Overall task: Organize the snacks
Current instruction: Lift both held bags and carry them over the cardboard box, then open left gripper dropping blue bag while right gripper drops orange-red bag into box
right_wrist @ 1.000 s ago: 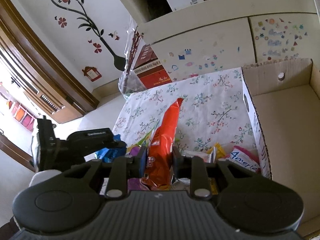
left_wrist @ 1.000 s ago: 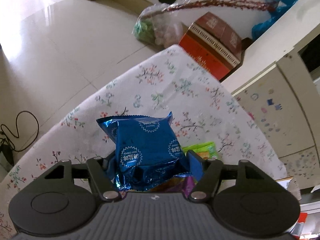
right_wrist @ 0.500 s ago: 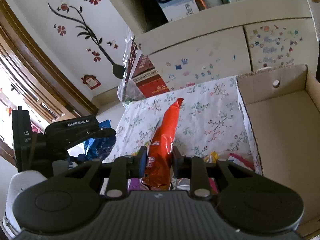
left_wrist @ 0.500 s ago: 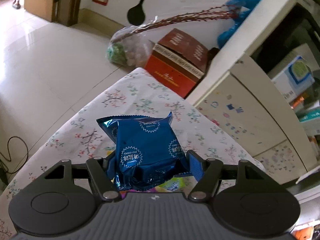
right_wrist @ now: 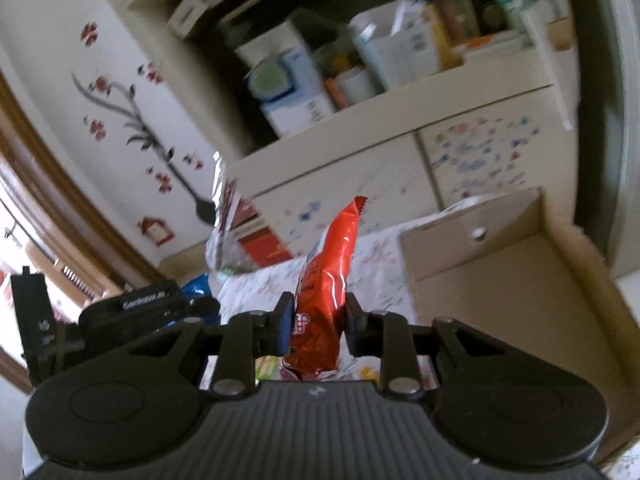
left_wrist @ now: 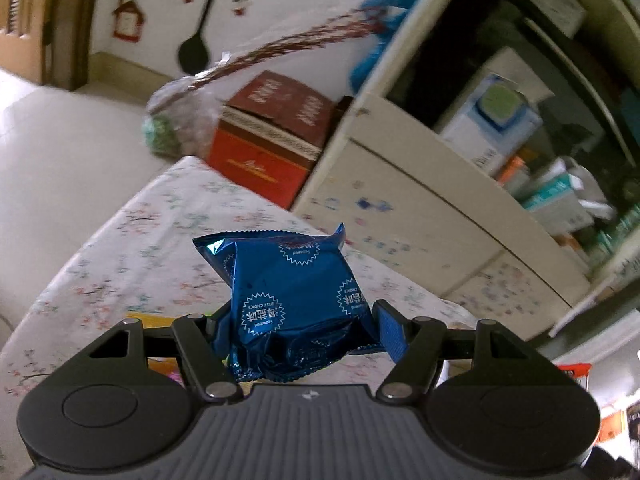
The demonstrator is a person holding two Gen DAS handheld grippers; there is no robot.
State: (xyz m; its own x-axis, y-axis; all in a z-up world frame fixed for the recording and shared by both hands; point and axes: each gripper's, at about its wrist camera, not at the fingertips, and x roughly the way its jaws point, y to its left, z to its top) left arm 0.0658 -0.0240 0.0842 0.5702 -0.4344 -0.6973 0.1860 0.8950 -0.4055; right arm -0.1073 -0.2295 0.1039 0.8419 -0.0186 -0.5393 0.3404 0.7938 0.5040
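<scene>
A room with a pale tiled floor [left_wrist: 60,128] and a wall carrying flower and house stickers [right_wrist: 120,120] is being seen, much of it smeared by blur. A counter [left_wrist: 132,240] under a floral cloth is being shown below both grippers. Beyond its far edge, a clear plastic bag [left_wrist: 176,120] holding red twigs is standing beside a red carton [left_wrist: 268,140]. To the right of these, a cream cabinet [left_wrist: 420,216] dotted with small stickers is being seen, with boxes and bottles crowded on its open shelf [right_wrist: 360,76].

At the left, a blue foil snack packet [left_wrist: 292,300] is being gripped by the left gripper [left_wrist: 298,332], its fingers [left_wrist: 390,334] closed on the packet's lower, crumpled part; the packet is being held above the counter, clear of the cloth. A few bright wrappers [left_wrist: 140,318] are lying on the cloth just under the left finger, too hidden to be told apart.

Further right, a long orange-red snack packet [right_wrist: 328,288] is being pinched upright by the right gripper [right_wrist: 318,324], its fingers [right_wrist: 285,320] drawn narrow against the packet's sides. An open cardboard box [right_wrist: 520,280] is standing on the counter just right of this packet, and the packet is being held outside it, beside its left wall.
</scene>
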